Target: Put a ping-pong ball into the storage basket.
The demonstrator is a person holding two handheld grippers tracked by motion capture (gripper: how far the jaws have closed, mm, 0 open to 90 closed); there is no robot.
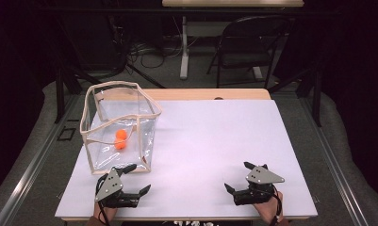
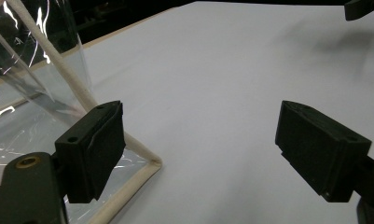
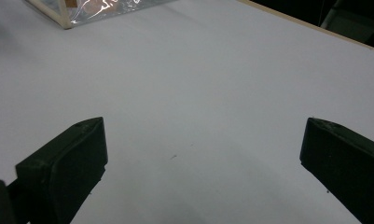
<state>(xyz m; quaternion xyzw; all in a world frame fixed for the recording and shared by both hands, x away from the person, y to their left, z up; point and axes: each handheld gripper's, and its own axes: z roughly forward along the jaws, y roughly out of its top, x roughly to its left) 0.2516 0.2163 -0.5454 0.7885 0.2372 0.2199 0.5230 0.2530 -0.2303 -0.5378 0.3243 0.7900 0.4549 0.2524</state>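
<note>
The counter (image 1: 210, 141) was white, with a pale wooden strip along its far edge. At far left, the bag (image 1: 144, 134) was clear plastic trimmed in cream piping, and the two balls (image 1: 120, 139) inside it were orange. The left tool (image 1: 133, 179) and the right tool (image 1: 237, 177) were black, each topped by a grey plate. The floor was grey, and the far chair (image 1: 245, 44) was black.

A lab or recording studio. Black curtains ring the counter (image 1: 215, 141). At twelve o'clock, a folding chair (image 1: 245, 47) and floor cables (image 1: 149, 54).
</note>
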